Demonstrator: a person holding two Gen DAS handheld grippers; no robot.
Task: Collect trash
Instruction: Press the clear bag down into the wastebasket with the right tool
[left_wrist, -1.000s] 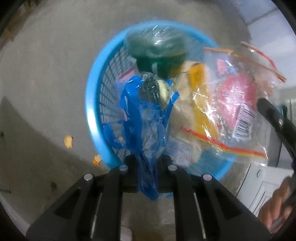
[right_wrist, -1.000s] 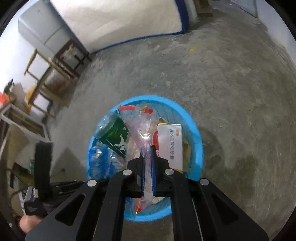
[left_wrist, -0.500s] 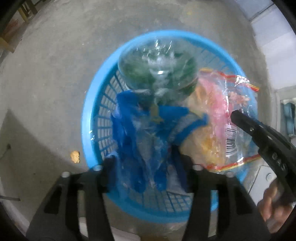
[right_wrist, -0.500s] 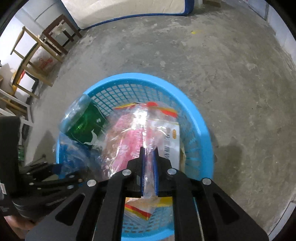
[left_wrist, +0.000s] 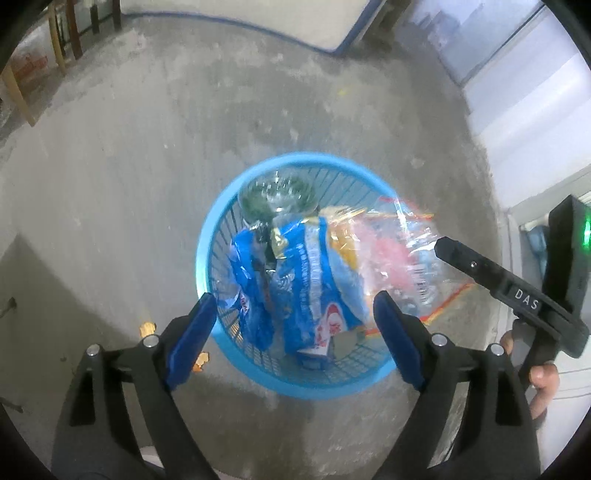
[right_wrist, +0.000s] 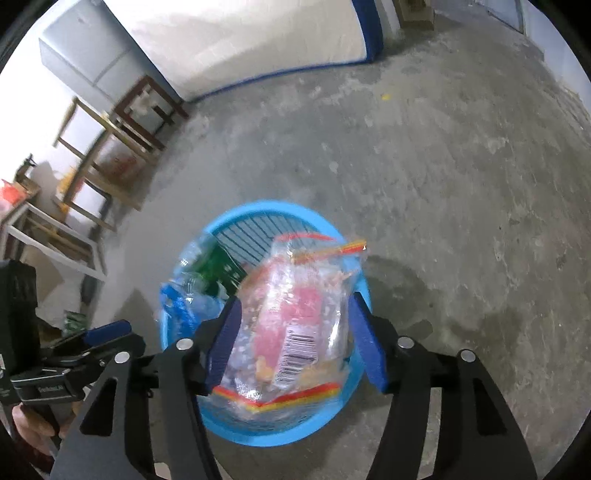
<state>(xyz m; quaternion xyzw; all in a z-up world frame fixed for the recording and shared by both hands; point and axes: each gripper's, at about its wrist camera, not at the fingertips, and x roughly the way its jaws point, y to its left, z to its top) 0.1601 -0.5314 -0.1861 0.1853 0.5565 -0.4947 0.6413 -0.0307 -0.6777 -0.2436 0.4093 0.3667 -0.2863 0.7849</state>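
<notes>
— Two grippers, both over blue basket (left_wrist: 207, 254)?
— Left gripper (left_wrist: 291, 332): just opened wide, blue wrapper (left_wrist: 310, 280) loose in basket, at twelve o'clock of tips.
— Right gripper (right_wrist: 293, 341)?
— Just opened; clear bag (right_wrist: 295, 325) between pads, unclamped, resting in basket.
</notes>
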